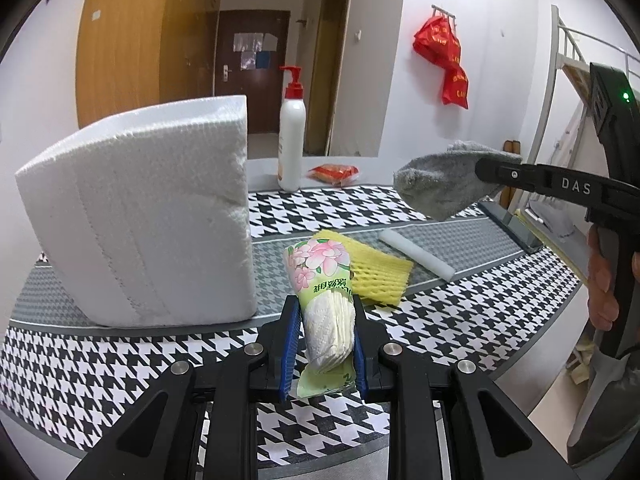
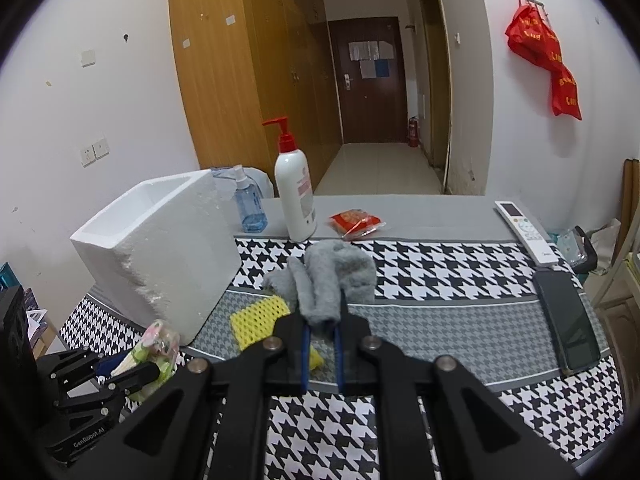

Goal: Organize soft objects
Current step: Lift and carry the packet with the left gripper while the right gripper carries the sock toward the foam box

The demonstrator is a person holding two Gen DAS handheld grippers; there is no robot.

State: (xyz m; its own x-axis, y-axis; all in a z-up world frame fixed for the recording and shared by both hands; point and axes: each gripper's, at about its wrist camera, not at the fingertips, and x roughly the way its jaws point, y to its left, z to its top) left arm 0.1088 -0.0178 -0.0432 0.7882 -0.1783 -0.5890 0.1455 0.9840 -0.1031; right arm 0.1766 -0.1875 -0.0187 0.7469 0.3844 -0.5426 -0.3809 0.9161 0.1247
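A white foam box is standing at the left on the counter; just right of it, the left gripper is clenching a floral tissue pack, lifted above the houndstooth cloth; a yellow foam net is lying flat on the counter beyond it, beside a white foam strip; further right, the right gripper is pinching a grey sock tight, holding it in the air over the counter.
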